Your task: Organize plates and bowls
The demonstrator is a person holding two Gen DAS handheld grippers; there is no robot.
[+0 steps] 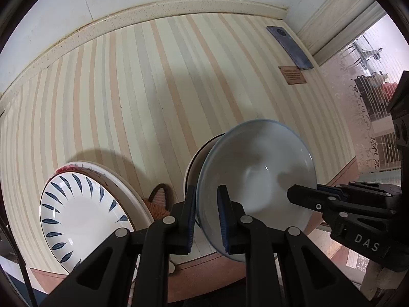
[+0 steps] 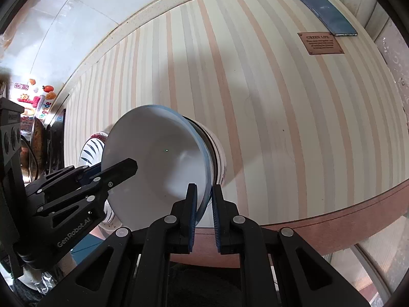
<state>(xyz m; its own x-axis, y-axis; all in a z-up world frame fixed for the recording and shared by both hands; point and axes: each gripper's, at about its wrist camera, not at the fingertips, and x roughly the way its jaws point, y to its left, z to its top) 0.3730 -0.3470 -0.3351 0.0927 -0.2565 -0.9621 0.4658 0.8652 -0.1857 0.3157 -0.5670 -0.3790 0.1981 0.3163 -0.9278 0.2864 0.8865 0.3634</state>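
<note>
Two grippers gripping one pale blue-rimmed bowl (image 1: 255,176) by opposite rim edges: left gripper (image 1: 207,220) pinching it, right gripper (image 2: 204,217) nearly closed, rim sitting between its pads. Bowl tilting over a second bowl (image 2: 217,153) on the striped table (image 1: 153,89). Leaf-pattern plate (image 1: 76,217) lying beside. Phone (image 2: 324,12) and brown plaque (image 2: 320,43) sitting far back.
</note>
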